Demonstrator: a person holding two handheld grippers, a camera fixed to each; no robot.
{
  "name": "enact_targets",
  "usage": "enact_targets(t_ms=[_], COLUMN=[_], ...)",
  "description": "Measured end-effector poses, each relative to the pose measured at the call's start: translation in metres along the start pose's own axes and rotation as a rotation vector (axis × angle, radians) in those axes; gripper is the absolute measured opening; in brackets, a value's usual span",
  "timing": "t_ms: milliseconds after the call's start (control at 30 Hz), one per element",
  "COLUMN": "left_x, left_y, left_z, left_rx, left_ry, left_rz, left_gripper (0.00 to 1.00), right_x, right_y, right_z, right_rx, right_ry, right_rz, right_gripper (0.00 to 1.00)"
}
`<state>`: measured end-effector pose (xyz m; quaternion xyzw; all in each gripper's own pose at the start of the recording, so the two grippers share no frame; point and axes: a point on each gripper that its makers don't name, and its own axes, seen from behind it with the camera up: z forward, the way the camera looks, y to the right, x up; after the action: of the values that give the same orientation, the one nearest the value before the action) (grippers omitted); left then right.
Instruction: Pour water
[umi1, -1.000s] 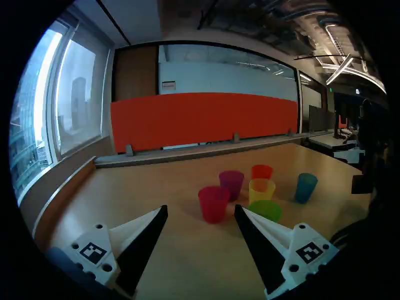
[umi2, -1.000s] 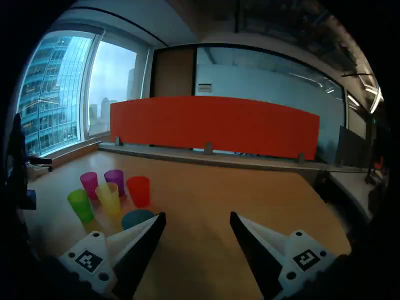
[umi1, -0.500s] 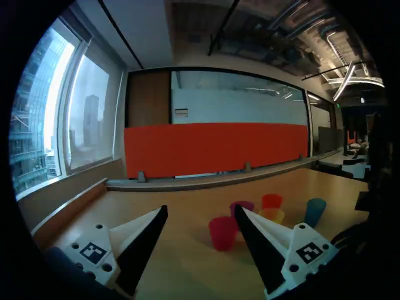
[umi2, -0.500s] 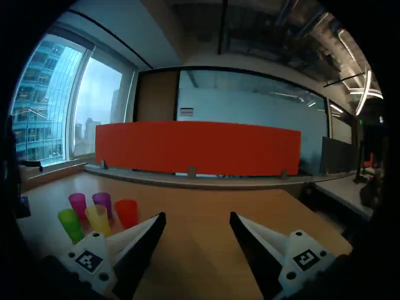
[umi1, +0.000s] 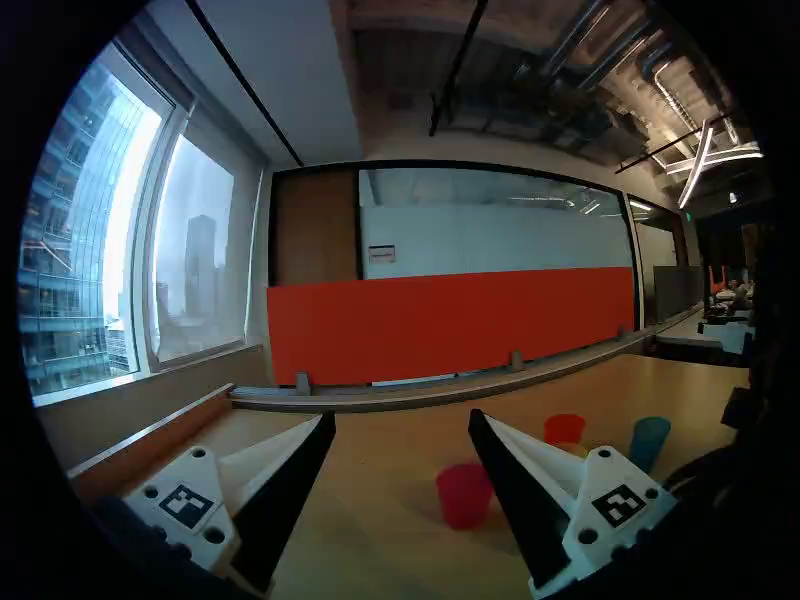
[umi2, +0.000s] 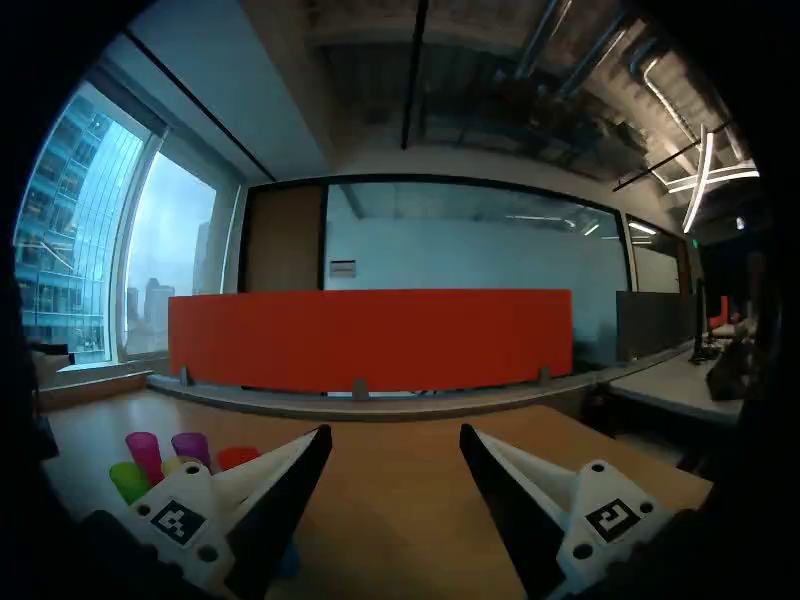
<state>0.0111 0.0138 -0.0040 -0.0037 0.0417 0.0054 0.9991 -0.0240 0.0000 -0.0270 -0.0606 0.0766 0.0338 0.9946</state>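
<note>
The left tool is spread wide and grips nothing, low over the wooden bench. Between its fingers the pink cup stands upright, well short of the bench's far edge, where an orange screen runs. The orange cup and teal cup show just past its right finger. The right tool is likewise spread and empty. Beside its left finger the green cup, yellow cup and purple cup cluster on the bench's window side. Whether any cup holds water cannot be told.
</note>
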Motion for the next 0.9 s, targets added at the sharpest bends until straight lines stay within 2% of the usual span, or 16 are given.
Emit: enact_targets(t_ms=[333, 567, 900], left_x=[-0.003, -0.016, -0.043], left_y=[-0.009, -0.017, -0.015], left_z=[0.002, -0.001, -0.003], left_rx=[0.048, 0.080, 0.092], left_ry=[0.009, 0.012, 0.004], left_rz=[0.006, 0.004, -0.028], left_gripper=[0.99, 0.99, 0.99], right_x=[0.007, 0.013, 0.017], right_y=[0.005, 0.012, 0.012], right_z=[-0.001, -0.005, -0.012], right_rx=[-0.018, -0.039, -0.052], right_ry=[0.003, 0.002, -0.006], right_rz=[-0.011, -0.018, -0.002], right_gripper=[0.99, 0.99, 0.99])
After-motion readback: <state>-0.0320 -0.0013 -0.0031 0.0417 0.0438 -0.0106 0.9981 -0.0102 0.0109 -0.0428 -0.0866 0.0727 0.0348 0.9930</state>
